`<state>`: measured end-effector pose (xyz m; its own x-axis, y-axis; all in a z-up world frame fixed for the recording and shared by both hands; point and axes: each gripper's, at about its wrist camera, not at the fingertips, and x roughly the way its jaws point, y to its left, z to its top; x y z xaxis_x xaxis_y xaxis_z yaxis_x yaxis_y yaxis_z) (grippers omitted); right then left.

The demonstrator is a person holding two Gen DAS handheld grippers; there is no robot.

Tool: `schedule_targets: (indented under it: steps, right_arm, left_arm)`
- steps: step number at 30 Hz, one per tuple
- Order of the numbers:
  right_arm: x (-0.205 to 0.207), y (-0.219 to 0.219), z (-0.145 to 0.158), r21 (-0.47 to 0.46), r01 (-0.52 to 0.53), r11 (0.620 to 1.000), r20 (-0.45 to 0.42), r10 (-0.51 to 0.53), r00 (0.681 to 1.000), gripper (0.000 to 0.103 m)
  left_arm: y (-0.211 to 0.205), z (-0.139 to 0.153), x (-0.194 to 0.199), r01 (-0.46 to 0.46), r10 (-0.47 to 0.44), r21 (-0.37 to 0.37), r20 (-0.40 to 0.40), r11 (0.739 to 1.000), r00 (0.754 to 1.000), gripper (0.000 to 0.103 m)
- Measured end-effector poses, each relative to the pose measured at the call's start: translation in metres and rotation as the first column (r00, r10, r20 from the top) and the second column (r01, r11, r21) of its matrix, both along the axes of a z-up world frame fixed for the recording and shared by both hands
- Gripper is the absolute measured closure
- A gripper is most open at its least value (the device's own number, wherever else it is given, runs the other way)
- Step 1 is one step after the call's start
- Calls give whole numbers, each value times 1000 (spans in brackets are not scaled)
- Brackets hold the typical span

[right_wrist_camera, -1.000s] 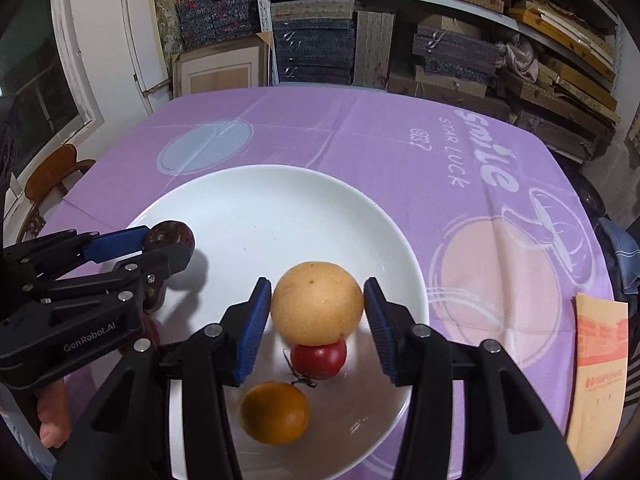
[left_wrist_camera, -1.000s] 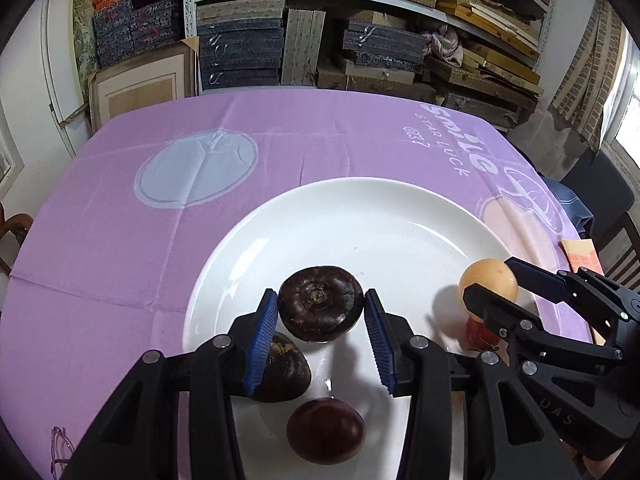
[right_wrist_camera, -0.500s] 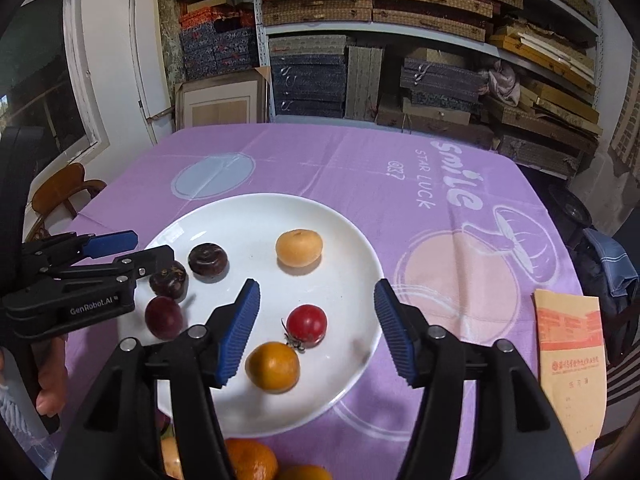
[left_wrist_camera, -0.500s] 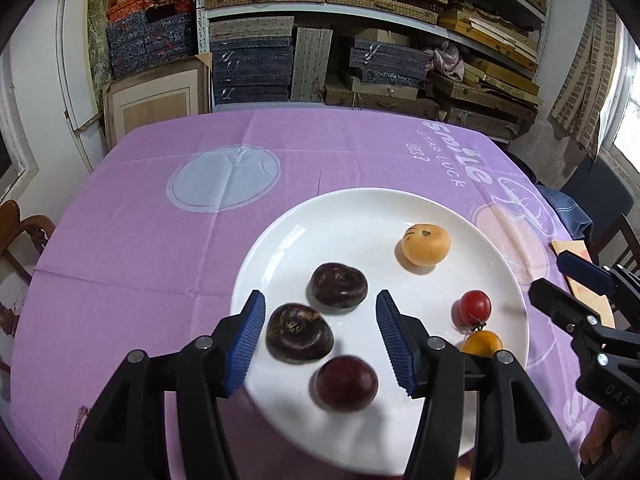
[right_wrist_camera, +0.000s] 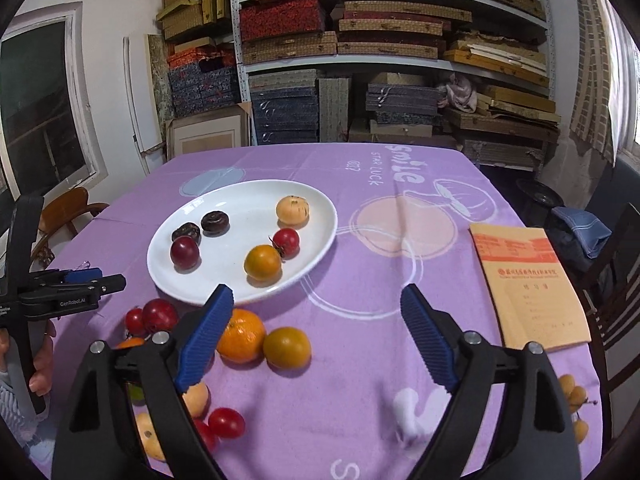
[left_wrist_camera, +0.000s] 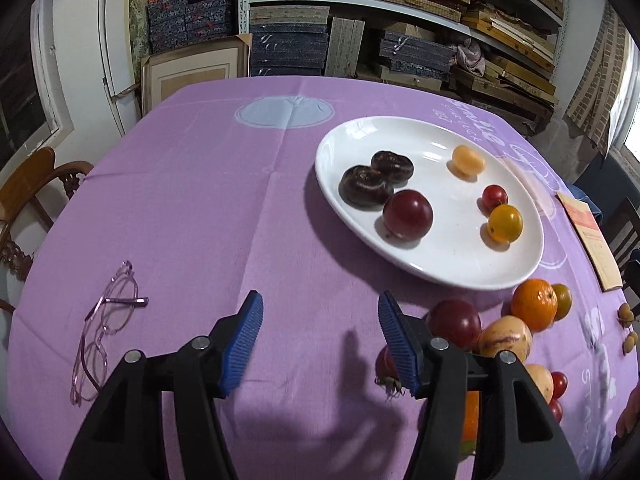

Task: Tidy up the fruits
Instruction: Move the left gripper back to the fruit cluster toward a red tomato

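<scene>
White porcelain forms the plate, which sits centre-left in the right wrist view and upper right in the left wrist view, and it already carries six fruits: two dark wrinkled ones touching each other, a dark red plum, a pale tan fruit, a red tomato and a yellow-orange tomato. Unsorted fruit lies on the purple tablecloth just below the plate's near rim, including an orange, an amber tomato, a red plum and small cherry tomatoes. Your right gripper has its jaws opening wide with nothing between them; your left gripper is also opening, moderately spread, and empty over bare cloth. Observe these hazards. The loose fruits are round and crowded, several touching; closing on one is likely to nudge its neighbours, and any could roll toward the table edge. Soft tomatoes may bruise or split if squeezed hard. Fruit set down on the plate can roll into pieces already placed. The left gripper sits close to the pile at lower left of the right wrist view, so both tools could collide if they reach for the same cluster. Eyeglasses lie at lower left of the left wrist view; keep the left gripper off them.
</scene>
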<state>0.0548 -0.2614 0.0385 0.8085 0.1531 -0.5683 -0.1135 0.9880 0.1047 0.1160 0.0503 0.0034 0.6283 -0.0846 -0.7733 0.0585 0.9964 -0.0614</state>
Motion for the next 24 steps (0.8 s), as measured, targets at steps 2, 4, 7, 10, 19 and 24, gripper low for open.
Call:
schedule_targets:
  steps: [2,4,7,10,19,24]
  right_arm:
    - [-9,-7,-6,25,20,999,1,-20,1000,18]
    - [-16,-14,-14,43,39,998,-2,-39,999,18]
    - [-20,-23,-25,62,58,996,-27,-56,998,17]
    - [-17,-29,-34,68,75,995,-60,-71,996,17]
    - [-16,-33,-37,82,84,993,-63,-79,995,17]
    - [-15,-34,-37,83,84,993,-61,-79,995,17]
  left_arm:
    - [-4,-4,-4,17,-17,-3,-7,1000,1000,42]
    - [-9,-8,-5,36,-36,0,-12,999,999,42]
    - [-14,-10,-6,46,-46,1,0,999,999,42]
    - [-13,-9,-6,55,-55,-17,-3,998,998,42]
    - [-28,-9,-21,140,-140,-30,6,990,990,41]
    - [-36,-15,-20,163,-163,-7,3,987,987,30]
